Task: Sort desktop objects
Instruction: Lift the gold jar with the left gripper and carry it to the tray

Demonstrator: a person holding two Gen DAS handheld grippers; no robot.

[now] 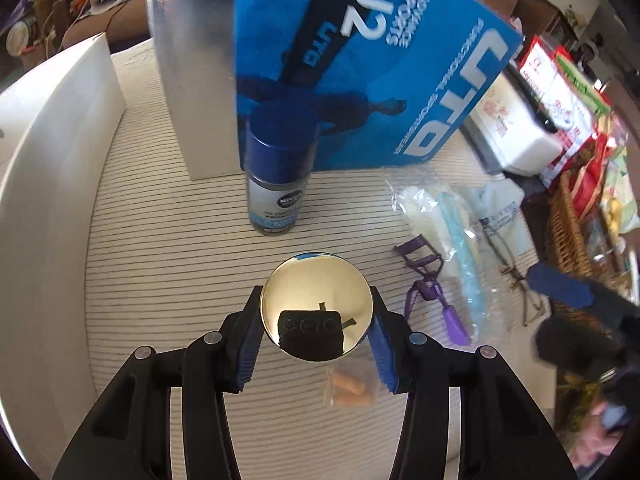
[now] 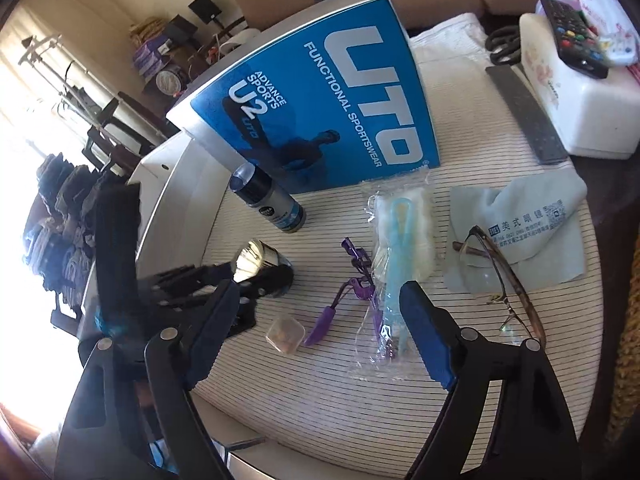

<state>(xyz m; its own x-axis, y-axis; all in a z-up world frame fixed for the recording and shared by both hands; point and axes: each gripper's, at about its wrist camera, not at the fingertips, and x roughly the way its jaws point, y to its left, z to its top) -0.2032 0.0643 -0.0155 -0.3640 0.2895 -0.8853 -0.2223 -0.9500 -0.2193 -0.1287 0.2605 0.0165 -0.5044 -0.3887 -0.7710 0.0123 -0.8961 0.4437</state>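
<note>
Left gripper [image 1: 316, 336] grasps the upright gold-capped jar [image 1: 317, 306].
Right gripper [image 2: 320, 328], jaws released, hovers over the bagged blue brush [image 2: 396, 256] lying lengthwise on the striped mat [image 2: 480, 340].

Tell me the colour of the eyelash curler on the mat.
Purple. The eyelash curler shows best in the right wrist view, lying beside the clear packet.
</note>
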